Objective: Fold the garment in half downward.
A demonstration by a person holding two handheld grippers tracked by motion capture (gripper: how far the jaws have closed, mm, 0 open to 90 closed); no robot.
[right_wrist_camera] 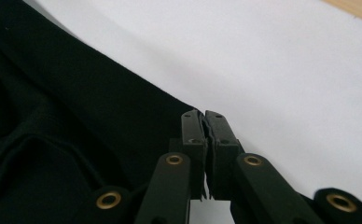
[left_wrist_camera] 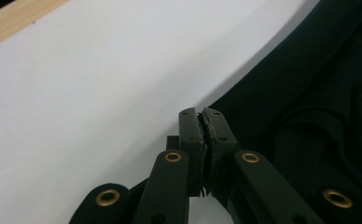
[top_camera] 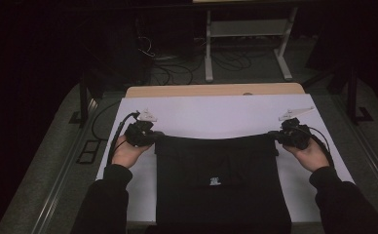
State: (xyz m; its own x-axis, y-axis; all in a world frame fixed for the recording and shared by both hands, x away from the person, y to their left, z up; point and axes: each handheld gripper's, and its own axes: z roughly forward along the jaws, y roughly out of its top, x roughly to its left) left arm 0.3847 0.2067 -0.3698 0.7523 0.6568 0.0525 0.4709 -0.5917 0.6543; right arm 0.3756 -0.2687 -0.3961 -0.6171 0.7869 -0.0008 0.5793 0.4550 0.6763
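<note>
1. Two tongs, both clamped on the black garment [top_camera: 221, 183], one per far corner. Your left tongs [top_camera: 150, 137] pinch the far-left corner, your right tongs [top_camera: 278, 138] the far-right.
2. Left gripper view: left tongs [left_wrist_camera: 202, 122] have jaws pressed together, with a thin sliver of dark fabric [left_wrist_camera: 309, 107] in the seam. Rest of the cloth spreads off to the right of the jaws; white sheet [left_wrist_camera: 86, 107] to their left and ahead.
3. Right gripper view: right tongs [right_wrist_camera: 203, 123] are the same, jaws tight with fabric edge nipped between. Cloth [right_wrist_camera: 62, 121] runs off to the left of the jaws, white sheet [right_wrist_camera: 286, 70] to their right and ahead.
4. Between the tongs the far hem sags slightly in the middle, high at both grips.
5. From the tongs back towards you the garment lies flat on the sheet, small white label [top_camera: 215, 182] roughly midway between the two grips and nearer you.
6. Wooden table edge [top_camera: 211, 90] sits beyond both tongs, well apart from the hem.
</note>
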